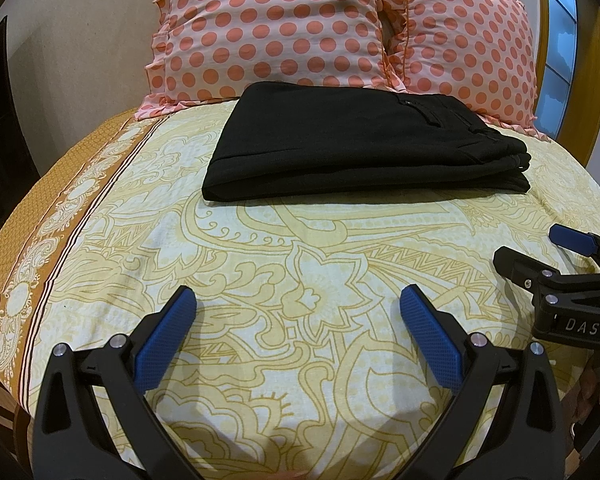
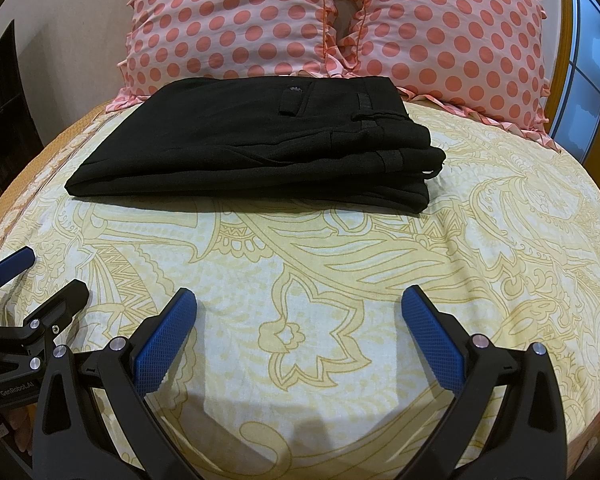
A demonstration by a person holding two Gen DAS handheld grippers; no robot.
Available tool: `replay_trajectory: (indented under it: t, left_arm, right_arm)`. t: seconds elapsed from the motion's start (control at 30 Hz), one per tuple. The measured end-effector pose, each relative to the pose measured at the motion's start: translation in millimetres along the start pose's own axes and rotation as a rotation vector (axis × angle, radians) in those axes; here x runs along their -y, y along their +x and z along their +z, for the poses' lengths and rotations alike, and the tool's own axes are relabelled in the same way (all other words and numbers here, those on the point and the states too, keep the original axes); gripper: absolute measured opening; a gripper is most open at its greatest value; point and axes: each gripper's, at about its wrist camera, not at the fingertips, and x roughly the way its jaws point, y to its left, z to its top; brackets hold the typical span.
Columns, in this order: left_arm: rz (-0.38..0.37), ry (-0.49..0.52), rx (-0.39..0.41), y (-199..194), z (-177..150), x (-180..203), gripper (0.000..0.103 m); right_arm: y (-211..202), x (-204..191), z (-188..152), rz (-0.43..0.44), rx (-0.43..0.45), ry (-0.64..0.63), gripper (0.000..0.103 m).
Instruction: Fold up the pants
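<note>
- Two grippers, both spread wide and holding nothing: left gripper (image 1: 298, 300) and right gripper (image 2: 299, 300) hover low over the bedsheet (image 1: 260, 264), near edge of the bed
- black pants (image 2: 252, 148) already folded into a compact stack, lying flat on the sheet, well apart from both tools
- waistband and belt loops at the stack's right end, back pocket button facing up
- far edge of pants touches or overlaps the two polka-dot pillows (image 2: 228, 20) propped at the headboard end
- blue pads (image 1: 168, 340) clean, no fabric between them
- each gripper visible at the edge of the other's view, side by side
</note>
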Motion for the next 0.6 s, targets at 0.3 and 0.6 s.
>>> replay_trajectory:
  t: [0.3,0.6]
  left_arm:
    - [0.001,-0.002,-0.002,-0.1,1.3,0.4,0.101]
    - [-0.007,0.004,-0.008,-1.5,2.5,0.6,0.101]
  right_arm:
    - [0.0,0.0,0.0,0.000,0.000,0.000,0.102]
    - [-0.1,-0.1,0.0,0.000,0.000,0.000,0.102]
